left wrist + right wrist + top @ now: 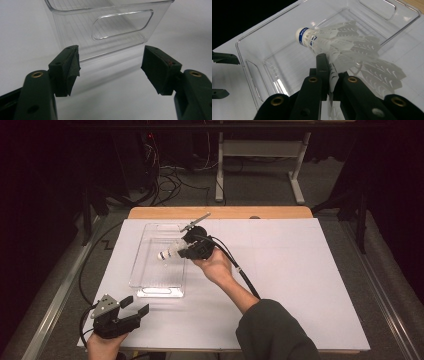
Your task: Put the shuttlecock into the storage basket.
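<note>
Two black jaws of the right gripper point(329, 82) are pressed together on the skirt of a white shuttlecock point(337, 47), pinching one edge of its plastic feathers while the rest fans out to the side. The shuttlecock's rounded cork nose points away from the gripper, and a blue band with white lettering circles it just behind the nose; the writing is too small and too angled to read. In the high view the right gripper point(187, 249) holds the shuttlecock point(169, 252) over the right rim of a clear plastic bin point(145, 270), the nose aimed into the bin. That bin is a long rectangular container with ribbed floor and cut-out handles in its short walls; nothing lies on its floor in any view. It stands on the white sheet point(290, 270) covering the tabletop, left of the middle and reaching toward the far edge. Near the near left corner the left gripper point(134, 307) rests with its jaws spread wide and nothing between them, facing the bin's point(112, 32) near handle wall.
</note>
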Demonstrator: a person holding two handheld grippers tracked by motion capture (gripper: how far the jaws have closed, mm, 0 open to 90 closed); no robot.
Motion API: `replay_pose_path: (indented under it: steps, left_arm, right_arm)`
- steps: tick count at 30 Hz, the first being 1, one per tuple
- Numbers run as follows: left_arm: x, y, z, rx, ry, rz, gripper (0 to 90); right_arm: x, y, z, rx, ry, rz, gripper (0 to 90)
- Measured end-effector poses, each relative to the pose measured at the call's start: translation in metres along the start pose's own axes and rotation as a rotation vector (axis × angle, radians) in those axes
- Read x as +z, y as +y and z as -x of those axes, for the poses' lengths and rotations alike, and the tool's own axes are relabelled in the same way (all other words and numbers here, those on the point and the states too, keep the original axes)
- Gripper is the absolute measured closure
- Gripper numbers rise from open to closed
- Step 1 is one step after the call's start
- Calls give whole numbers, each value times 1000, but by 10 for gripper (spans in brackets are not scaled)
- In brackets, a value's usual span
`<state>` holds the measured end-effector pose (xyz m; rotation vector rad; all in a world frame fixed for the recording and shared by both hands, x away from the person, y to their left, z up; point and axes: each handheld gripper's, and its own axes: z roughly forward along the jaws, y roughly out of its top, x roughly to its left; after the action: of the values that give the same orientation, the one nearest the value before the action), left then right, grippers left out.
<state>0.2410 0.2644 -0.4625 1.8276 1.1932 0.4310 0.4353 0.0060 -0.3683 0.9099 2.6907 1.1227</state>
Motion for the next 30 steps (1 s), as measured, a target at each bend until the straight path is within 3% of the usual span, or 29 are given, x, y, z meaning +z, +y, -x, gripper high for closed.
replay_pose_path:
  steps: [30]
  left_arm:
    - [-1,-1,0,0,-7,0,316]
  right_arm:
    - [43,14,-25,-42,19,-65,890]
